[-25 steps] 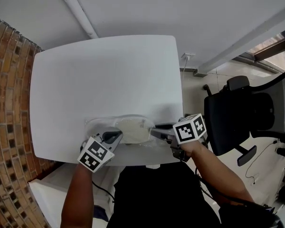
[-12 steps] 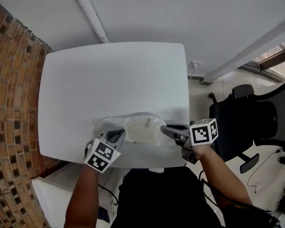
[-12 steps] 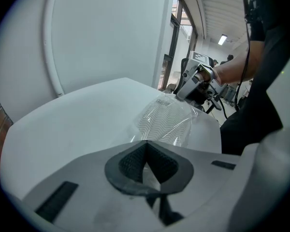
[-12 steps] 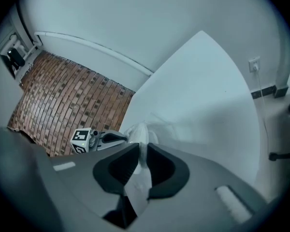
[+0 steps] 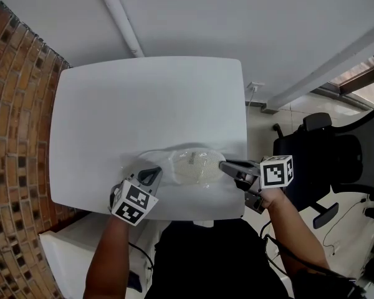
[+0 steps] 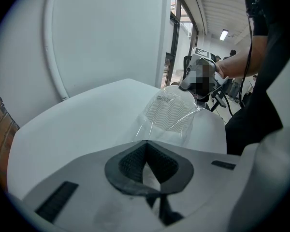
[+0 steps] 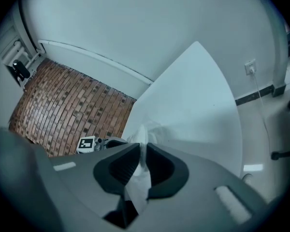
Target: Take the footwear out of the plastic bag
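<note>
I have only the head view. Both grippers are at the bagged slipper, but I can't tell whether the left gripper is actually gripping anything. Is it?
Observer: Yes. Its own view shows the left gripper shut on the clear bag.
Reviewer: And the right one?
Observer: The right gripper is closing on a white strip pinched between its jaws. I cannot tell whether that is slipper or bag.
Reviewer: Any detail on the slipper?
Observer: The slipper shows a chevron-patterned sole through the bag.

Clr glossy plastic bag [image 5: 188, 167], matt wht table [image 5: 143, 104], rough brick wall [image 5: 15, 142]
</note>
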Demonstrator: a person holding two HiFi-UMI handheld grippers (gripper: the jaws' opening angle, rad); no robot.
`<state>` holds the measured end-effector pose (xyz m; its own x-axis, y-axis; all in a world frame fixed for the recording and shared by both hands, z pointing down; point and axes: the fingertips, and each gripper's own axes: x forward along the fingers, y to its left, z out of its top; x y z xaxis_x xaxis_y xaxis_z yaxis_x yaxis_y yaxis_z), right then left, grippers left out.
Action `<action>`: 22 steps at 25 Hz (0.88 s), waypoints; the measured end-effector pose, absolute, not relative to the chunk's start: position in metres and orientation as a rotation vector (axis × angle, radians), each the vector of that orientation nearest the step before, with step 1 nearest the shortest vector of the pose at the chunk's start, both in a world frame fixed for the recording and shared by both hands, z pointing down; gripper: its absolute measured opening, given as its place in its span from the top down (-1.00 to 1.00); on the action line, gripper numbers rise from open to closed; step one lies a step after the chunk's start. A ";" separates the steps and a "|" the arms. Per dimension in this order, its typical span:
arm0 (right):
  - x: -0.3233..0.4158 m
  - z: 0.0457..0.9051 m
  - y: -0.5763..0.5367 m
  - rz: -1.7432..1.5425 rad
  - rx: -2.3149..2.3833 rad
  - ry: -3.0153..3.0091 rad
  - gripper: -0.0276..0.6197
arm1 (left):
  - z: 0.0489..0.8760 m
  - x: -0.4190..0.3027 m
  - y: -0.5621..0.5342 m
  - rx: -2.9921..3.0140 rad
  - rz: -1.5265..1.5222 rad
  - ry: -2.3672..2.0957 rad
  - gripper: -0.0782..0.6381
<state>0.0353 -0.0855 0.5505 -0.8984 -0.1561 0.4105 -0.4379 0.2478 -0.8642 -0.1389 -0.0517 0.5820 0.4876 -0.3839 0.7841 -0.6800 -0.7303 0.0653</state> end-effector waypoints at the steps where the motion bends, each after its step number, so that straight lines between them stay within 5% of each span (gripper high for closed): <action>1: 0.037 0.549 -0.086 1.711 0.561 -2.283 0.77 | 0.582 -0.139 -0.052 2.369 1.113 -0.891 0.76; 22: 0.077 0.546 -0.102 1.738 0.687 -2.300 0.78 | 0.599 -0.198 -0.049 2.174 1.283 -1.027 0.77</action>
<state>0.0766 -0.1018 0.5459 -0.8774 -0.2531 0.4075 -0.4611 0.2107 -0.8620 -0.1980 -0.0493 0.5988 0.3038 -0.3850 0.8715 -0.7658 -0.6428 -0.0170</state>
